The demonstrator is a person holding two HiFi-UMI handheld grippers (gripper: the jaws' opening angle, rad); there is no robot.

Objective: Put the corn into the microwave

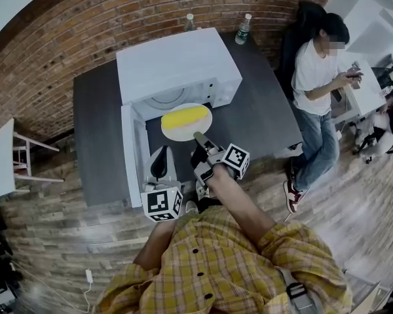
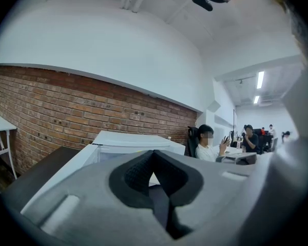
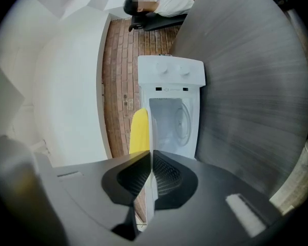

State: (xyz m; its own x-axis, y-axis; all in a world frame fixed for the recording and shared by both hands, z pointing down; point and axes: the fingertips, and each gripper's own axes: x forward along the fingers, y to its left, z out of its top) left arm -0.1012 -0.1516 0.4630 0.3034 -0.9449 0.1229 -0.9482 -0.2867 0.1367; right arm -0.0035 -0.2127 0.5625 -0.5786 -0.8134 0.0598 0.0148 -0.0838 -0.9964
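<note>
A yellow corn cob lies on a white plate. My right gripper is shut on the plate's near rim and holds it level in front of the open white microwave. In the right gripper view the plate runs edge-on between the jaws, with the corn beside it and the cavity with its glass turntable straight ahead. The microwave door is swung open to the left. My left gripper hovers by the door, shut and holding nothing; its pads meet.
The microwave stands on a dark table against a brick wall. Two bottles stand at the table's back edge. A person sits at the right, beside the table. A white side table is at the far left.
</note>
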